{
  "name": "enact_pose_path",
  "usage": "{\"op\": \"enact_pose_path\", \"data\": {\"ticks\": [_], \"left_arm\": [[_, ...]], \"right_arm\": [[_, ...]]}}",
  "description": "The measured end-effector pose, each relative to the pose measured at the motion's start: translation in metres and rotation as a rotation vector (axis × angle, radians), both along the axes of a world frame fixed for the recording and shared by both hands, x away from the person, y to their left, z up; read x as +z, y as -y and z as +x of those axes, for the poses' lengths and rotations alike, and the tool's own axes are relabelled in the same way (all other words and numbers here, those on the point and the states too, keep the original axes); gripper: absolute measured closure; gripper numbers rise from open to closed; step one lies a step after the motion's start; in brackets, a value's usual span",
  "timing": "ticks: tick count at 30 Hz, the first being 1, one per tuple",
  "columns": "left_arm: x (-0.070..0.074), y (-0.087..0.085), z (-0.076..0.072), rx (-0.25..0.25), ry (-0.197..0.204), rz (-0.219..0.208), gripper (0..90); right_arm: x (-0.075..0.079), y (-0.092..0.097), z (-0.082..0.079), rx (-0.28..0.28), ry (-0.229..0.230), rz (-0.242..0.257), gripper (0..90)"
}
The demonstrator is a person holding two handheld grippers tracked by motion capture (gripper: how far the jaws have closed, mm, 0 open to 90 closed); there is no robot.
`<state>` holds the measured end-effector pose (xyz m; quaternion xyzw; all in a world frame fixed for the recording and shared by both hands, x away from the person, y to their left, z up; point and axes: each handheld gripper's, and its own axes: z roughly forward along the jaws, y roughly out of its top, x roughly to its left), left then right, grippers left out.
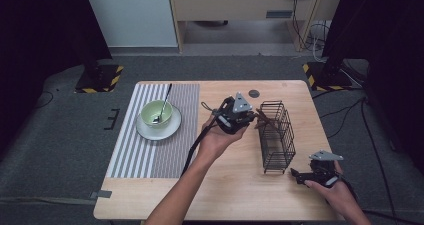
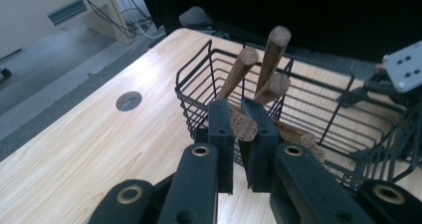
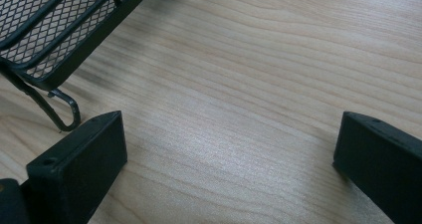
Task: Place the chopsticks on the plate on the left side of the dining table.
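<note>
Left gripper point(image 2: 238, 127) fingers point(image 2: 220, 134) tight on wooden stick point(image 2: 243, 125) at wire basket point(image 2: 318, 109).

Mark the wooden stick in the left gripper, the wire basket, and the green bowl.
wooden stick point(image 2: 242, 124), left gripper view, round end face between the jaws
wire basket point(image 1: 276, 157), high view, near side wall
green bowl point(image 1: 148, 118), high view, left rim

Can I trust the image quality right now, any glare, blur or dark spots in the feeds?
High view: dim, black corners, basket sharp. Left gripper view: bright sheen on the table, left claw crisp. Right gripper view: basket mesh soft, slightly blurred.
</note>
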<state>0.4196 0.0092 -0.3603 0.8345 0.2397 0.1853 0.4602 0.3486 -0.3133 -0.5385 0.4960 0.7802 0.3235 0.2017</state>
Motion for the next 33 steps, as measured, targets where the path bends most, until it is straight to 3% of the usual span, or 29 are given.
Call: {"op": "enact_pose_path", "data": {"ticks": [11,26,33], "left_arm": [[0.001,-0.014,-0.007,0.017,0.005,-0.058,83.8],[0.012,-0.03,-0.016,0.026,0.006,-0.138,83.8],[0.017,-0.032,-0.021,0.027,0.01,-0.152,83.8]], "right_arm": [[0.0,0.0,0.0,0.0,0.0,0.0,0.4],[0.0,0.0,0.0,-0.001,-0.001,0.0,0.4],[0.0,0.0,0.0,-0.001,0.0,0.0,0.4]]}}
